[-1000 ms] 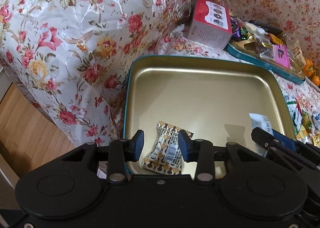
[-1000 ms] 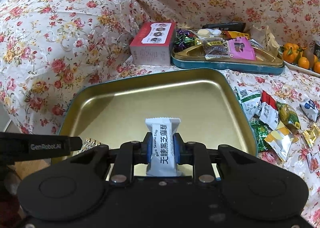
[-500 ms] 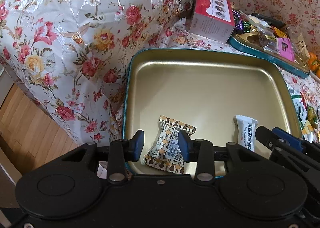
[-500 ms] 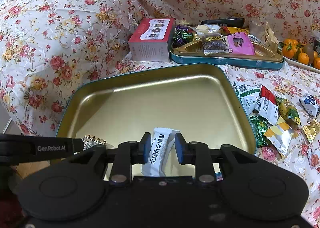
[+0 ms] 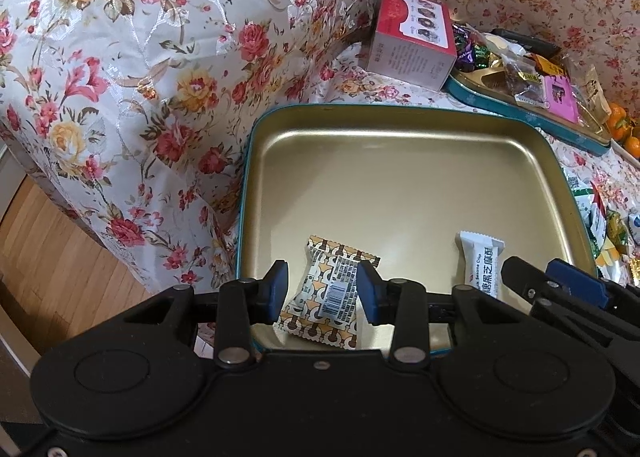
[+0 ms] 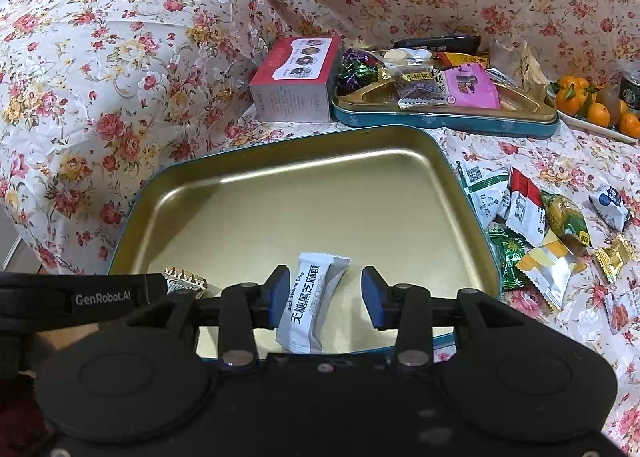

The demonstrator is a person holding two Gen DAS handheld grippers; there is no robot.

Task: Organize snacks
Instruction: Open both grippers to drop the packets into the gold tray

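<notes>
A gold tin tray (image 5: 400,177) (image 6: 320,193) with a teal rim lies on the floral cloth. A brown-patterned snack packet (image 5: 332,289) rests flat near the tray's front edge, below my left gripper (image 5: 322,291), which stands open over it without touching. A white black-sesame packet (image 6: 310,303) (image 5: 482,265) lies on the tray floor between the fingers of my right gripper (image 6: 324,297). Those jaws are opening and the pads are clear of the packet. The patterned packet's corner (image 6: 184,281) shows at the left in the right wrist view.
Several loose snack packets (image 6: 532,225) lie on the cloth right of the tray. Behind stand a red-and-white box (image 6: 296,85) and a second teal tin (image 6: 444,105) full of sweets. Oranges (image 6: 592,105) sit far right. Wood floor (image 5: 48,257) lies beyond the cloth's left edge.
My right gripper's jaws have parted, and the white sesame packet has dropped from them onto the tray floor. The left gripper kept still and open.
</notes>
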